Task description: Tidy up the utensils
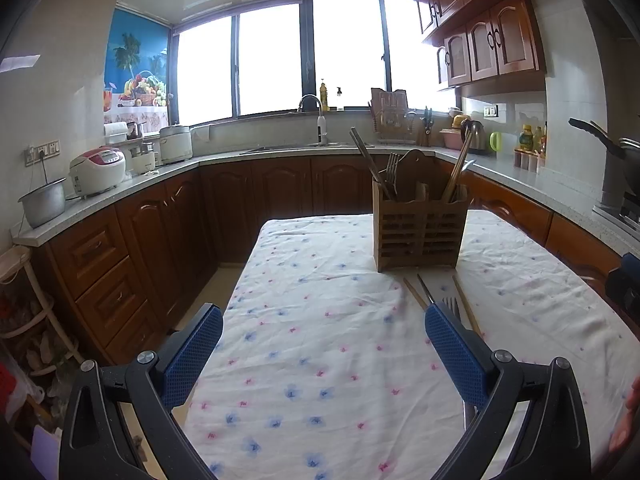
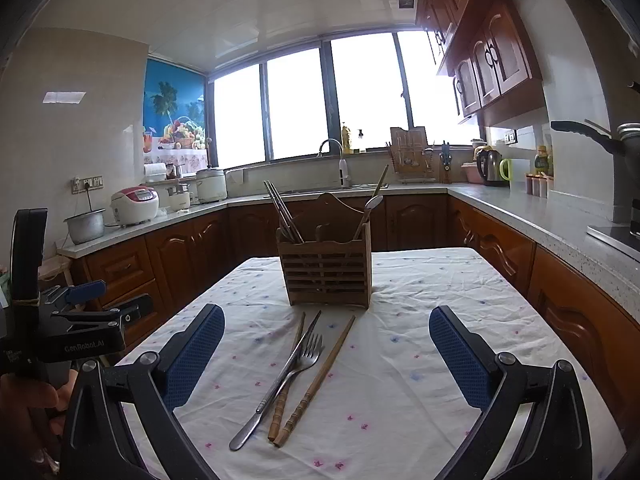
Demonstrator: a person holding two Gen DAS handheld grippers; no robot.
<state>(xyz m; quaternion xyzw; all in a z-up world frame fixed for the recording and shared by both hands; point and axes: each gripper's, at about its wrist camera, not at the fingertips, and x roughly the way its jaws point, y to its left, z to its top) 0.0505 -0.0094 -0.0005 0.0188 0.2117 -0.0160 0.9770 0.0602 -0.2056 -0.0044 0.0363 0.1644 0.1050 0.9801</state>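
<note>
One wooden holder [image 2: 329,270], two loose wooden chopsticks [image 2: 316,384], one fork [image 2: 308,354], one metal chopstick [image 2: 276,384].

"GenRobot.AI" on left hand-held gripper [image 2: 86,316] body

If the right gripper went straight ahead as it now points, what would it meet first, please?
Probably the fork lying among the chopsticks between the right gripper fingers; beyond stands the wooden utensil holder. Depth is unclear.

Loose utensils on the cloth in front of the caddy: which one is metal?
The fork. It is shiny steel with tines toward the caddy and lies across the left of two brown wooden chopsticks. Both tongs are open, holding nothing.
</note>
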